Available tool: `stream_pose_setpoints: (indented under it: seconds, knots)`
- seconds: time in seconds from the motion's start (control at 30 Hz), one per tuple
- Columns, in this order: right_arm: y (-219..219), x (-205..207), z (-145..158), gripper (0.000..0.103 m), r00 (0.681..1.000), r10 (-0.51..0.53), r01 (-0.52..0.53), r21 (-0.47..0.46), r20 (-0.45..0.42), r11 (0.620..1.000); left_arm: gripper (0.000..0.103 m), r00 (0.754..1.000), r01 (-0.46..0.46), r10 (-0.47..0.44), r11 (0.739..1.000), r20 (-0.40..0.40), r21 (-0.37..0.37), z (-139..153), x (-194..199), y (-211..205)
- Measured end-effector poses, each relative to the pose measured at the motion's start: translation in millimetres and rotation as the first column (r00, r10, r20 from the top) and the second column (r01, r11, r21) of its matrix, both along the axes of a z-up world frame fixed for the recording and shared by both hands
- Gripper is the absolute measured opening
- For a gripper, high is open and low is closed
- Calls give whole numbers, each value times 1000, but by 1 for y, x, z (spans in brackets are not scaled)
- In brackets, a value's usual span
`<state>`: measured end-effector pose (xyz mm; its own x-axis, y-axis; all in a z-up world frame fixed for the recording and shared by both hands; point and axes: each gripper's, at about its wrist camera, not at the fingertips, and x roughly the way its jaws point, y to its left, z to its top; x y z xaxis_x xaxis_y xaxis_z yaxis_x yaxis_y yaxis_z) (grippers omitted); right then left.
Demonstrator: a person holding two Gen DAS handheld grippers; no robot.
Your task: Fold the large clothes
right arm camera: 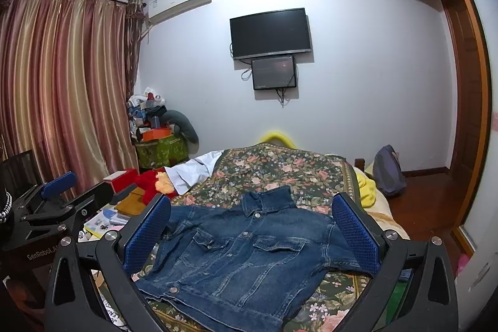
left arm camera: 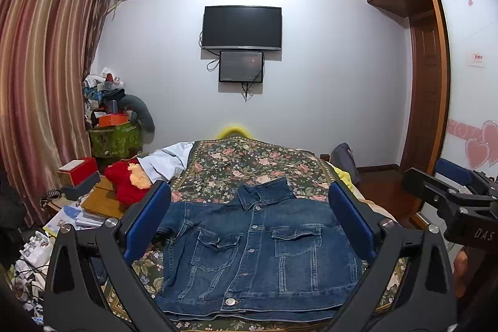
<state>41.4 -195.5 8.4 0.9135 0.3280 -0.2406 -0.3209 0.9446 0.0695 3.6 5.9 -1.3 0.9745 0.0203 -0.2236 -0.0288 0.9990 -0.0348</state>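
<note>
- Left hand-held gripper [left arm camera: 249,213] and right hand-held gripper [right arm camera: 250,218] both gape wide, holding nothing.
- Denim jacket [left arm camera: 255,251] lies flat on the floral bedspread [left arm camera: 249,164] ahead, between their fingers.
- Sleeves folded under, hidden.

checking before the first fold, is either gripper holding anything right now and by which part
Nothing is held. The left gripper and right gripper are both open, raised over the denim jacket, which lies flat, front up and buttoned, on the floral bedspread.
</note>
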Motion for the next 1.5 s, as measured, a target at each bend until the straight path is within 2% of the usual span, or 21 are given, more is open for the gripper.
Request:
stream_pose_setpoints:
  seconds: [1.5]
  knots:
    - [4, 4, 3, 103, 1000, 14, -14, 5, 6, 1000, 102, 1000, -5, 5, 1000, 4, -4, -5, 6, 2]
